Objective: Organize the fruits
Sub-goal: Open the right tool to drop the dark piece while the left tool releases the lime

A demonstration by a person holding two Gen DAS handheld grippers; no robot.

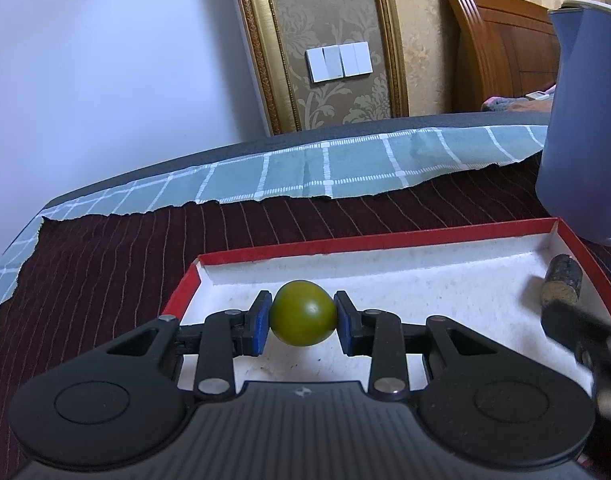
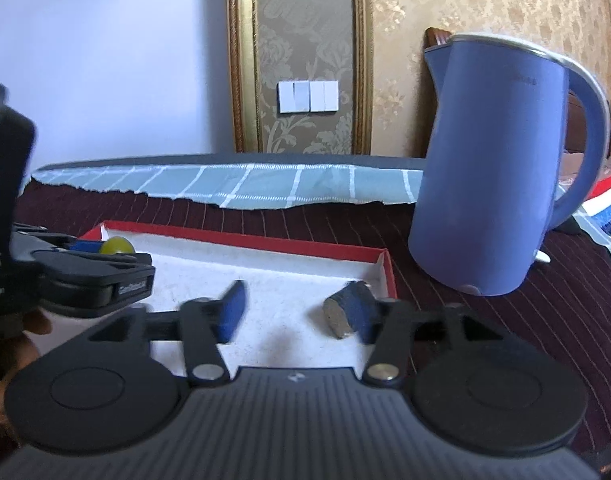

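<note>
2 grippers work over a shallow red-rimmed box (image 1: 369, 245) lying on a dark striped cloth (image 1: 105, 280). Left gripper (image 1: 303, 314) is clenched on a small green fruit (image 1: 303, 312), its blue pads pressing both sides, and holds it above the white floor of the box, toward the left end. Right gripper (image 2: 293, 310) stands released, with its jaws apart; a short dark piece with a pale cut end (image 2: 343, 310) sits against the inner face of its right pad, near the right wall of the box. Whether that piece already rests on the box floor or hangs against the pad I cannot tell, since the frame is blurred there. A blue kettle (image 2: 493, 168) stands on the cloth just beyond the box's far right corner.

Judging by this, the step in hand is putting items into the box: the right side is at its drop, the left is carrying. Next, the left gripper likely needs to lower the fruit to the floor and let go gently so that it does not roll, while the right backs away without dragging the piece.
</note>
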